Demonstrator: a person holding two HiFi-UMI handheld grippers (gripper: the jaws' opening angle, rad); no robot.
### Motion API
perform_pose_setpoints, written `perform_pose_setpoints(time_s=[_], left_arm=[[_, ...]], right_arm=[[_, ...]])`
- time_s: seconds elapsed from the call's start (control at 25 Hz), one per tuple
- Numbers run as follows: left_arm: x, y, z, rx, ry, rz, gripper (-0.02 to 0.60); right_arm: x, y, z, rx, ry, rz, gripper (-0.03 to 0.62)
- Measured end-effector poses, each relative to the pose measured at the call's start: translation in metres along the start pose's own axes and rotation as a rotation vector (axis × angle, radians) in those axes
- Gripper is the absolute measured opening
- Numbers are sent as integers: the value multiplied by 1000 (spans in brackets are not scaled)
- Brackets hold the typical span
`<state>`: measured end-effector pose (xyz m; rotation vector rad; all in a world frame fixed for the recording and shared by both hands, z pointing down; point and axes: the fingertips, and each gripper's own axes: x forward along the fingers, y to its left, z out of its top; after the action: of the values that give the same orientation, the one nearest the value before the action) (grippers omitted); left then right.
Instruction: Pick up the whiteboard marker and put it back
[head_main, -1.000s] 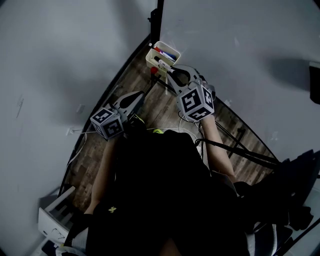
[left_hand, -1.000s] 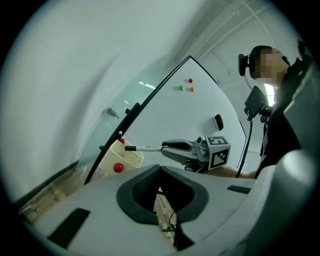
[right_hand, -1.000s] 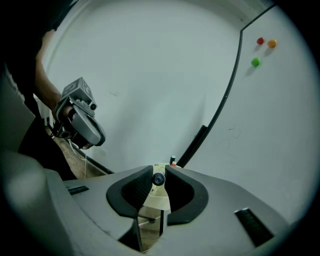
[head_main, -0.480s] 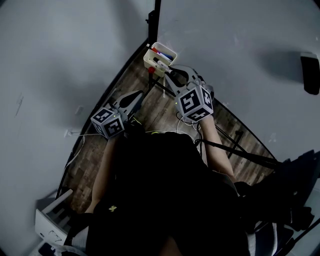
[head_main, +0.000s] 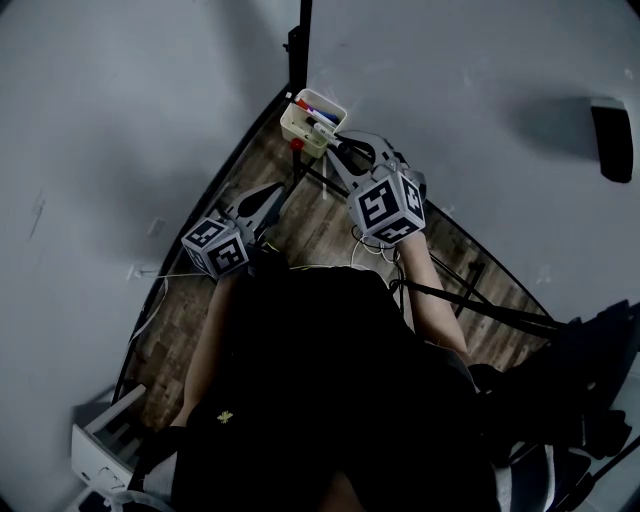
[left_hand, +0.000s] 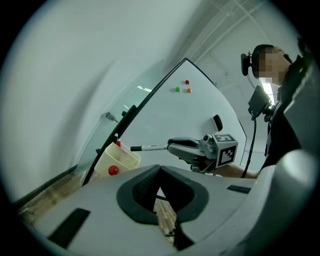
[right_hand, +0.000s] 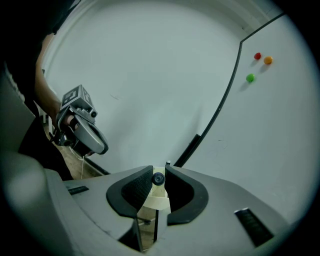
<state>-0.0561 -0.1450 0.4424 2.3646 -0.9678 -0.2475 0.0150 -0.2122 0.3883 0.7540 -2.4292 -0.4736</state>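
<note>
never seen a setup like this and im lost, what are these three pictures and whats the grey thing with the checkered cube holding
There is no robot here. A person holds a hand-held gripper in each hand, and each gripper carries a patterned cube. One picture looks down from a camera on the person's head. The other two look along each gripper's own fingers. The right gripper is clamped on a whiteboard marker, which points toward the cream holder at the whiteboard's edge. The left gripper is shut and empty.

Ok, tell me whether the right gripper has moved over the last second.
No, not noticeably. The right gripper, shut on the whiteboard marker, sits as close to the cream tray as before; only the view has shifted.
</note>
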Motion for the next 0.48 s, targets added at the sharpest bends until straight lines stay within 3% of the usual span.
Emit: perform_pose_setpoints(time_s=[0.48], left_arm=[[2, 1, 1, -13, 5, -2, 14]], right_arm=[[0, -9, 2, 6, -10, -17, 84]])
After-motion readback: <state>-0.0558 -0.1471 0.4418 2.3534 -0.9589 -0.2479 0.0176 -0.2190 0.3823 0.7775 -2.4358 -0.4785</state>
